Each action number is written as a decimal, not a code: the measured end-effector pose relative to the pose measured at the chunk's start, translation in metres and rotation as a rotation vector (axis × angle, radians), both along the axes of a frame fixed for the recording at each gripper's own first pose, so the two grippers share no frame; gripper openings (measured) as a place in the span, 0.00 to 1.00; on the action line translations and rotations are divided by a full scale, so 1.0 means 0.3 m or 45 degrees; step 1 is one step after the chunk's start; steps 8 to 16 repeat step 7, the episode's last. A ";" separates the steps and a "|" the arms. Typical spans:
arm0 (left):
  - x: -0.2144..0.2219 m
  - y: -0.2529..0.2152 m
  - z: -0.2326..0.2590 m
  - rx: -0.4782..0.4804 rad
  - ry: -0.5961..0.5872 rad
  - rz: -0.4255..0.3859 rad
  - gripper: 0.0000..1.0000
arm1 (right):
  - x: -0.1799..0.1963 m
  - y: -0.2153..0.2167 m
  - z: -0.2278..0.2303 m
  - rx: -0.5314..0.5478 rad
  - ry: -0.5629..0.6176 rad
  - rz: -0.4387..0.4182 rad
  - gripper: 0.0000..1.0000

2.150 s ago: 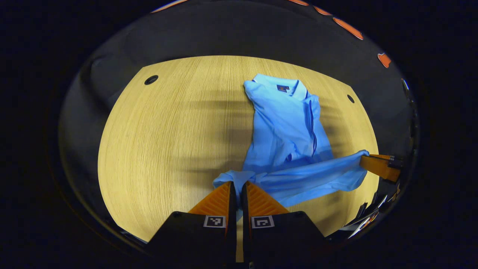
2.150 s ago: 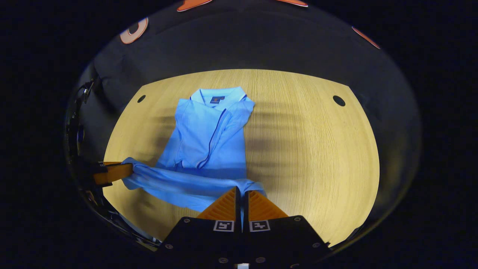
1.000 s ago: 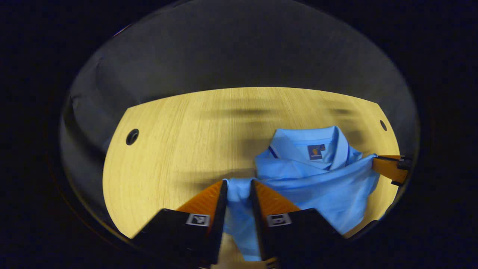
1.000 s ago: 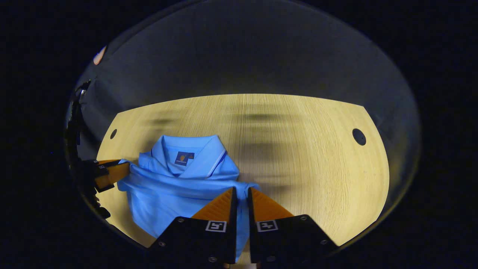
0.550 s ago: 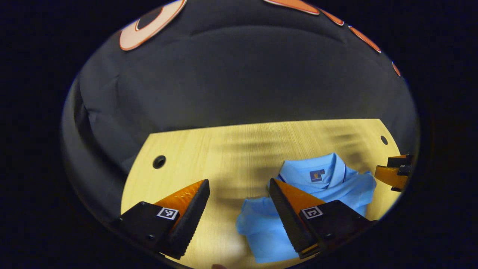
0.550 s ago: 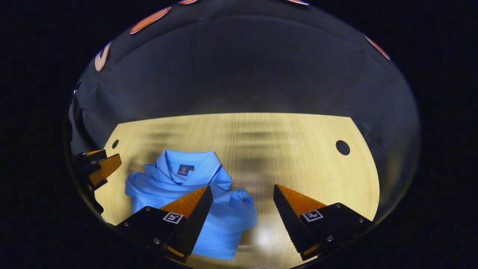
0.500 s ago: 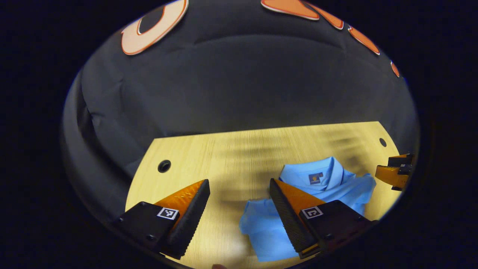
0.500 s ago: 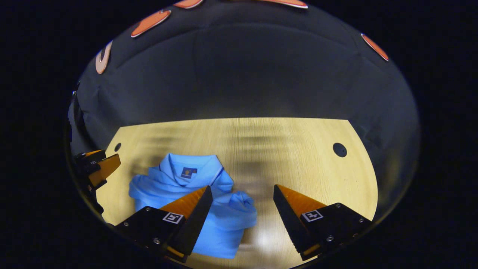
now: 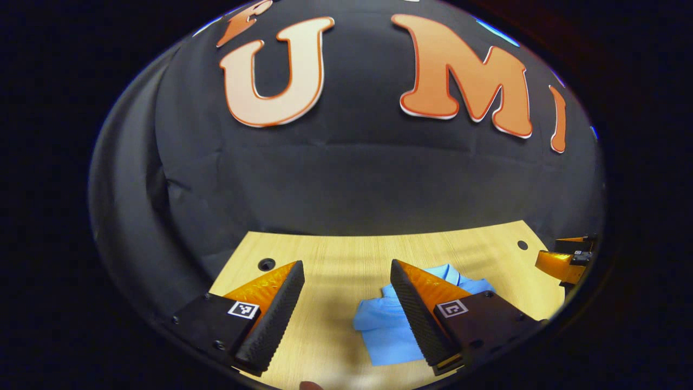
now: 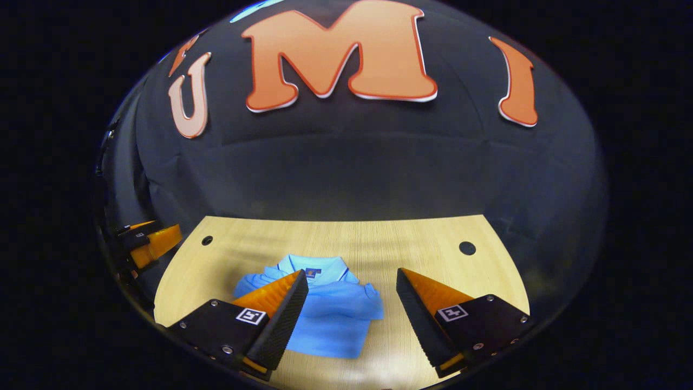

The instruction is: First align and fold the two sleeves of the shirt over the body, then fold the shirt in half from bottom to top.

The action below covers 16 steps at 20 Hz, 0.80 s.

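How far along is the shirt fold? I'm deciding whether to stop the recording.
It looks finished: the shirt lies on the table as a compact bundle, bottom folded up to the collar. Nothing is in hand; the left gripper and right gripper are open above it. At most, some tidying remains.

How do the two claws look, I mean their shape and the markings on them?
Each claw, the left claw and the right claw, has two wedge-shaped fingers that taper to a point. The inner faces are ribbed like fine teeth. Each finger sits on a black block with small screws and a square black-and-white marker. No cables or sleeves can be seen.
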<state>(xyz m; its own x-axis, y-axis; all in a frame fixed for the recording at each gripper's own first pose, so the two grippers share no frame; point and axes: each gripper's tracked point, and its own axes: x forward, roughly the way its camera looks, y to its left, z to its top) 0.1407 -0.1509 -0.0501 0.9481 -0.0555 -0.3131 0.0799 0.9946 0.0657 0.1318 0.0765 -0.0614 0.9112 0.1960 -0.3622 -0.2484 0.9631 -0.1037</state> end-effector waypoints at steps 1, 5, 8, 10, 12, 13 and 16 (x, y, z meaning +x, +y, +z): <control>-0.033 0.019 0.021 0.020 -0.026 -0.001 1.00 | -0.032 -0.003 0.013 0.003 -0.029 -0.003 0.99; -0.173 0.091 0.093 0.037 -0.106 0.010 1.00 | -0.169 -0.053 0.049 0.070 -0.079 -0.050 0.99; -0.242 0.130 0.130 0.035 -0.154 0.014 1.00 | -0.243 -0.070 0.055 0.105 -0.084 -0.072 0.99; -0.242 0.130 0.130 0.035 -0.154 0.014 1.00 | -0.243 -0.070 0.055 0.105 -0.084 -0.072 0.99; -0.242 0.130 0.130 0.035 -0.154 0.014 1.00 | -0.243 -0.070 0.055 0.105 -0.084 -0.072 0.99; -0.242 0.130 0.130 0.035 -0.154 0.014 1.00 | -0.243 -0.070 0.055 0.105 -0.084 -0.072 0.99; -0.242 0.130 0.130 0.035 -0.154 0.014 1.00 | -0.243 -0.070 0.055 0.105 -0.084 -0.072 0.99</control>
